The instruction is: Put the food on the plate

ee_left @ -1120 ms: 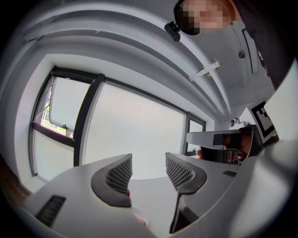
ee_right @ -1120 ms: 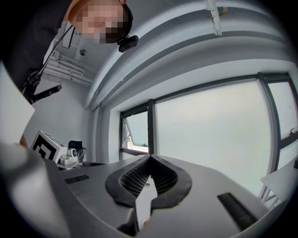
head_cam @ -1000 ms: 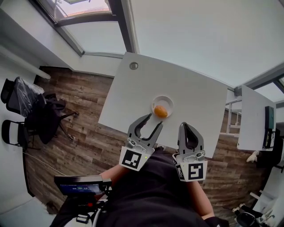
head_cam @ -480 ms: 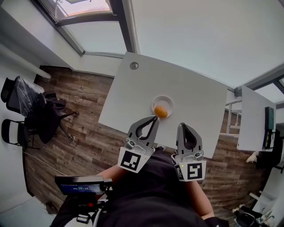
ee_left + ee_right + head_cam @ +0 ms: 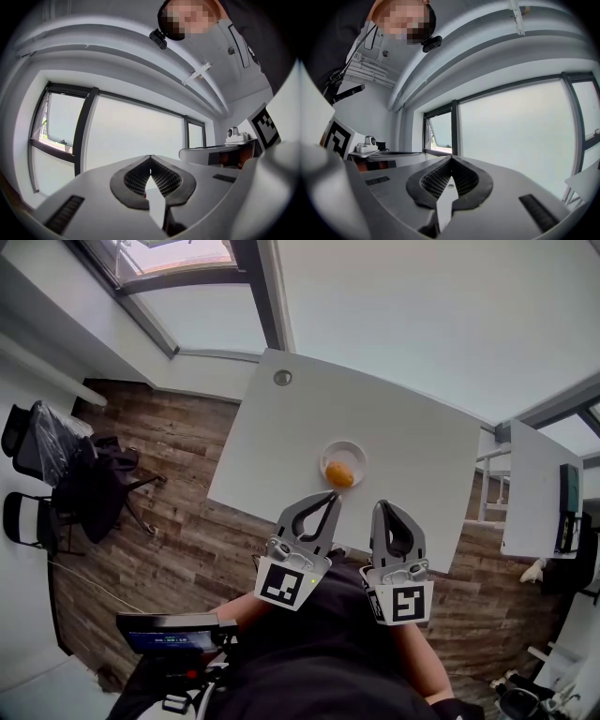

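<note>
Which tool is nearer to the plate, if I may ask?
Left. The left tool is just short of the plate; the right tool sits farther back and rightward.

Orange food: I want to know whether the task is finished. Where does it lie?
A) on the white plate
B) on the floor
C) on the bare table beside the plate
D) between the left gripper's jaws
A: the head view shows the orange food on the white plate, apart from the left gripper and right gripper, both shut.
</note>
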`<state>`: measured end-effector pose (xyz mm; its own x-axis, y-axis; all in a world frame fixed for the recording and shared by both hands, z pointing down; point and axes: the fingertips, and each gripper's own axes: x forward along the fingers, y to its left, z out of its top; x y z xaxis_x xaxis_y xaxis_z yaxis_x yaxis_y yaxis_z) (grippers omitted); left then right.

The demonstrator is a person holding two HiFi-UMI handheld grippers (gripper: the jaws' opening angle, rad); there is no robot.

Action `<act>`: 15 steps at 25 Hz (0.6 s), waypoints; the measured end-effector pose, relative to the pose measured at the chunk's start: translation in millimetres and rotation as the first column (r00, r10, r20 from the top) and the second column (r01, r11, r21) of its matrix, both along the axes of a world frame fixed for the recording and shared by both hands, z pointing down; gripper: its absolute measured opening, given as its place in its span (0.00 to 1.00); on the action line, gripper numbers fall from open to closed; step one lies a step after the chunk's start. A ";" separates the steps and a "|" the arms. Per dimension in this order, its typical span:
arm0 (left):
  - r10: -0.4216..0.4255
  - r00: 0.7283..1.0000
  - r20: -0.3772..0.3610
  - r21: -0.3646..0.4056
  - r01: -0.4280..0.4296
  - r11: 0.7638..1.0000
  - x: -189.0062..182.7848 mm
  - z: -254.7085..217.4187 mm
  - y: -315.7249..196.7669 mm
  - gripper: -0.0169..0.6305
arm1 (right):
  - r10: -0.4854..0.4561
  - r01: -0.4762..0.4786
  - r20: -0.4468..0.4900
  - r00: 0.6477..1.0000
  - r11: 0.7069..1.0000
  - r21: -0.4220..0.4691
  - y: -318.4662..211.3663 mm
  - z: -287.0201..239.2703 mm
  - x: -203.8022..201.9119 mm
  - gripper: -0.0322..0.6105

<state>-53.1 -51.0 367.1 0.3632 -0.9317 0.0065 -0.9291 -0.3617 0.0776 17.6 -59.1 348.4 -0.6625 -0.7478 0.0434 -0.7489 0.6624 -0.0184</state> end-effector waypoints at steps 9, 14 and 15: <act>-0.006 1.000 0.008 -0.002 0.006 1.000 -4.0 1.8 7.3 0.04 | -0.002 0.002 -0.020 1.000 1.000 0.011 8.8 1.6 -4.8 0.05; -0.004 1.000 0.020 0.000 0.004 1.000 -6.6 2.0 8.4 0.04 | -0.003 0.003 -0.021 1.000 1.000 0.011 9.4 0.9 -7.9 0.05; -0.006 1.000 0.018 -0.007 0.006 1.000 -7.4 3.0 8.6 0.04 | -0.003 0.003 -0.021 1.000 1.000 0.010 9.5 1.1 -8.3 0.05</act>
<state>-60.5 -42.4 370.1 0.3571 -0.9339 0.0194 -0.9326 -0.3553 0.0633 9.3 -49.5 349.4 -0.6636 -0.7464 0.0499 -0.7472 0.6646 0.0043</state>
